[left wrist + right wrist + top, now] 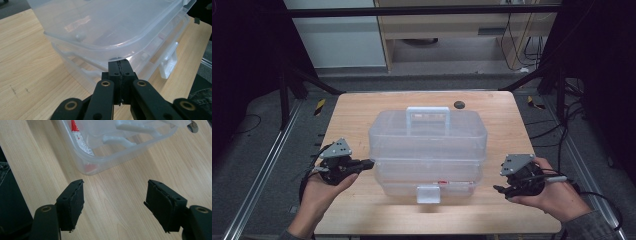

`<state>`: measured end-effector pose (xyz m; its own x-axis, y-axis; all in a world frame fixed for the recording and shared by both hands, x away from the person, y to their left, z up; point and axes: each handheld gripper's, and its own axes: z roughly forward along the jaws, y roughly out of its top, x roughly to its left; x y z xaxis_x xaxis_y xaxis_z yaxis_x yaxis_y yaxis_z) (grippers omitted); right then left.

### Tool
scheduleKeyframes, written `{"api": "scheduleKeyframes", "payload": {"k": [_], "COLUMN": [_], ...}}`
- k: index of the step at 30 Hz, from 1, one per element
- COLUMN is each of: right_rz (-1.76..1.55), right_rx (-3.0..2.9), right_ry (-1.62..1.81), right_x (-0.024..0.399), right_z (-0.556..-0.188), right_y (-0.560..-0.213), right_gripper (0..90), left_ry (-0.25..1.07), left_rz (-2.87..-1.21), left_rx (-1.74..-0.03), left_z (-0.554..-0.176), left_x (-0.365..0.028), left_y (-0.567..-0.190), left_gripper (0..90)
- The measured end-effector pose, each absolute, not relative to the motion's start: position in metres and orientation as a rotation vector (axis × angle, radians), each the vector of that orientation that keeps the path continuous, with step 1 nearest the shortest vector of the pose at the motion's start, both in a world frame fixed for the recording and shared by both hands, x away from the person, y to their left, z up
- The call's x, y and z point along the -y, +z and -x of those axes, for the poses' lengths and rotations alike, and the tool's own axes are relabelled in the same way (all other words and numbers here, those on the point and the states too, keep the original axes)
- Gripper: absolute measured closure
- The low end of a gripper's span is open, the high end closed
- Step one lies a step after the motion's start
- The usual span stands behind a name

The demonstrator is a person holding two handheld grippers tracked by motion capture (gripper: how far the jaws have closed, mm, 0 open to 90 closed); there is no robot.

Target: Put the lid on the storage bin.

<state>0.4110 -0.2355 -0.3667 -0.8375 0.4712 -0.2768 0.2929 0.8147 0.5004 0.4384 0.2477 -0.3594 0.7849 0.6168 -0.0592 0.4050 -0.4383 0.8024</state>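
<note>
Left gripper [371,163] — jaws closed together, tips at the left side of the clear plastic toolbox [428,150], holding nothing. Right gripper [498,189] — jaws parted, empty, over bare wooden table [492,107], apart from the box's right end. Toolbox: mid-table, latch [428,194] facing the person, handle [427,116] on the lid.

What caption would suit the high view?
Two hand-held tongs, left shut, right open, flank a clear plastic box on a wooden table.
</note>
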Motion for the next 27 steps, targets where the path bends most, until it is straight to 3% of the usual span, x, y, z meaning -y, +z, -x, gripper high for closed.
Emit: {"api": "scheduleKeyframes", "payload": {"k": [27], "right_rz": [-0.632], "right_rx": [-2.613], "right_ry": [0.614], "right_x": [0.242], "right_z": [-0.413], "right_y": [-0.382], "right_gripper": [28.8], "left_ry": [0.275], "left_rz": [-2.116], "left_rx": [-0.777], "left_z": [-0.437], "left_x": [-0.250], "left_y": [-0.383], "left_gripper": [89.8]}}
